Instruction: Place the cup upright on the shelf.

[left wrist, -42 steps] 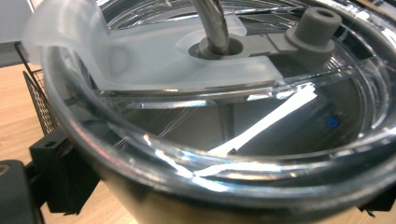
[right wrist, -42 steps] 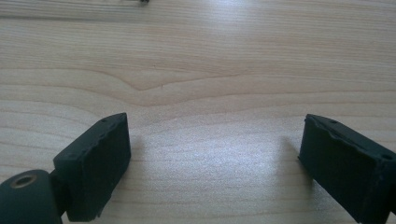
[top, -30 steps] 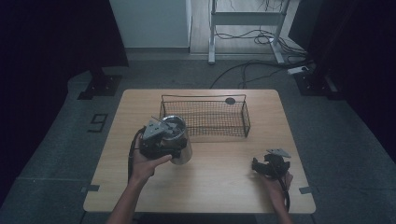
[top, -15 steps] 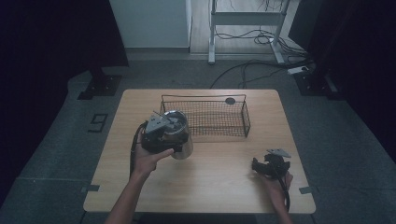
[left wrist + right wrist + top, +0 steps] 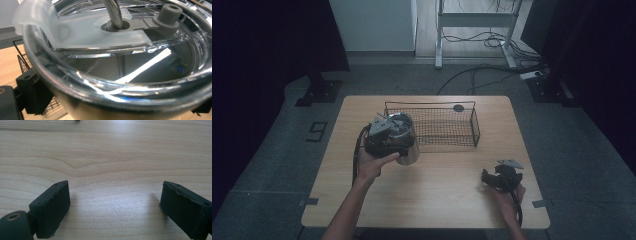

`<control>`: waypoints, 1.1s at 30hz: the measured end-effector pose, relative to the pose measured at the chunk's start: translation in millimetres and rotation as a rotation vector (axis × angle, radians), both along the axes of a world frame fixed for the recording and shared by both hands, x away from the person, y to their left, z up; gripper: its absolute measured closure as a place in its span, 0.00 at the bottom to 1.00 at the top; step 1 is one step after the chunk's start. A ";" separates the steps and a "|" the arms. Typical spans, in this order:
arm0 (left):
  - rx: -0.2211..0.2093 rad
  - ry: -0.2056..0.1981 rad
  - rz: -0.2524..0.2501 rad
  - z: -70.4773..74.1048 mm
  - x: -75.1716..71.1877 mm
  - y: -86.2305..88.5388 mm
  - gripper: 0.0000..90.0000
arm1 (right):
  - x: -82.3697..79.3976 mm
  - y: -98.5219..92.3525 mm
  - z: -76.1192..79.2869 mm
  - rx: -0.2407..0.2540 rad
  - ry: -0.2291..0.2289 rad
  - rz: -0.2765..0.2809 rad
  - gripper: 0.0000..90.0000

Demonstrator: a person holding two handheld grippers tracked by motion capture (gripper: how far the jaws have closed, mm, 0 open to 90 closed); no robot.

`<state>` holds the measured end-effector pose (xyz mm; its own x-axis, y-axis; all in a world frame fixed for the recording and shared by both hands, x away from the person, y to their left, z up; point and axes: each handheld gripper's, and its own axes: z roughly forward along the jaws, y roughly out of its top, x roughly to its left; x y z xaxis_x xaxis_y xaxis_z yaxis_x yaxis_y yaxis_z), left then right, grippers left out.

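A: What fills the middle of the frame?
B: A wooden table, with a wire basket in its upper half.
A: And just left of the basket?
B: A steel tumbler with a clear lid, pinched by the left gripper.
A: Lower right?
B: The right gripper rests on bare wood, jaws spread wide.
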<state>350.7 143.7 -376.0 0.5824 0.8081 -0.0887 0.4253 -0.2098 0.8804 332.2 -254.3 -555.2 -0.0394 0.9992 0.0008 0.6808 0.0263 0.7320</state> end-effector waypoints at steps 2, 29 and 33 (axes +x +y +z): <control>-0.003 -0.001 0.004 2.2 2.7 -0.3 0.05 | 0.0 0.0 0.0 0.000 0.000 0.000 0.10; 0.003 -0.013 0.052 17.4 31.1 -1.1 0.05 | -0.1 0.0 -0.2 0.000 -0.003 0.003 0.10; 0.003 -0.012 0.058 18.3 37.3 -2.1 0.05 | -0.1 0.0 -0.2 0.000 -0.004 0.003 0.10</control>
